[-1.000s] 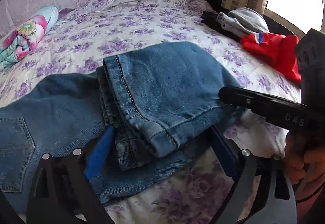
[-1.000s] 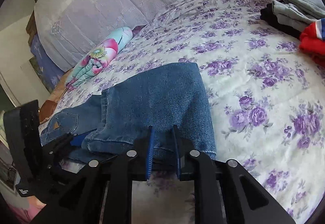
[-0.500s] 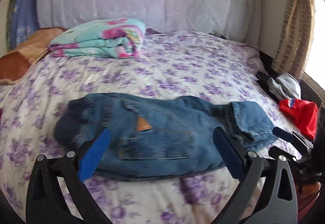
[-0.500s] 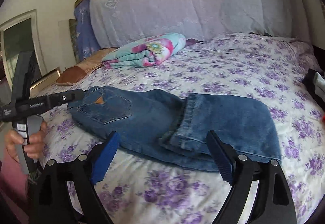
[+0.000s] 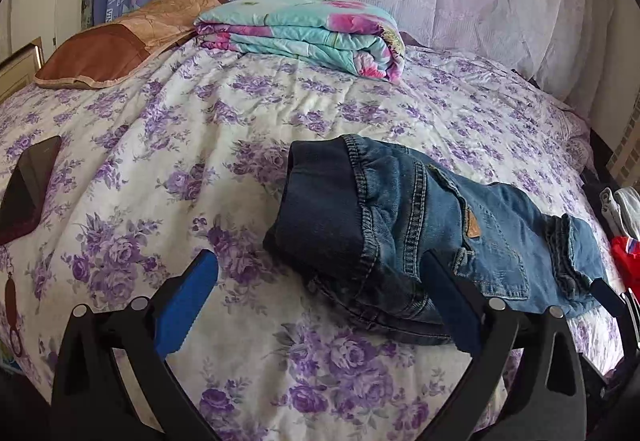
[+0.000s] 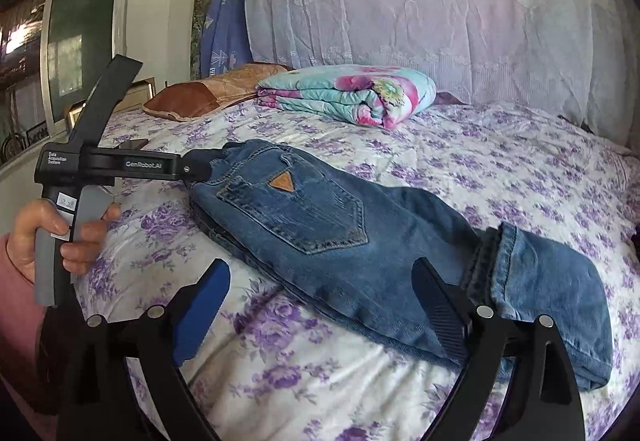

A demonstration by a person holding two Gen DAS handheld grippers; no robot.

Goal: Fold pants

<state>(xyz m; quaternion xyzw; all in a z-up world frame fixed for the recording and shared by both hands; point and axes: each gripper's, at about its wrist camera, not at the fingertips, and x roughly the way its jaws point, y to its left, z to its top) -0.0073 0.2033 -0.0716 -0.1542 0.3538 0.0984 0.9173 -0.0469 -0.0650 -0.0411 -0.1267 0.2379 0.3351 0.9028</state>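
Your right gripper [image 6: 320, 301] has let go of the jeans [image 6: 360, 237]; its jaws are opening wider, with only the jeans' near edge between them, pads off the cloth. Your left gripper [image 5: 320, 301] is also spread wide and empty, and it has swung from the leg end over to the waistband. The jeans lie on the bed [image 6: 500, 161], cuffs folded back over the legs, so one fold is down. Farther off sits the blanket [image 6: 348, 97].

Bright daylight, sharp focus — fisheye-bent, dark corners.
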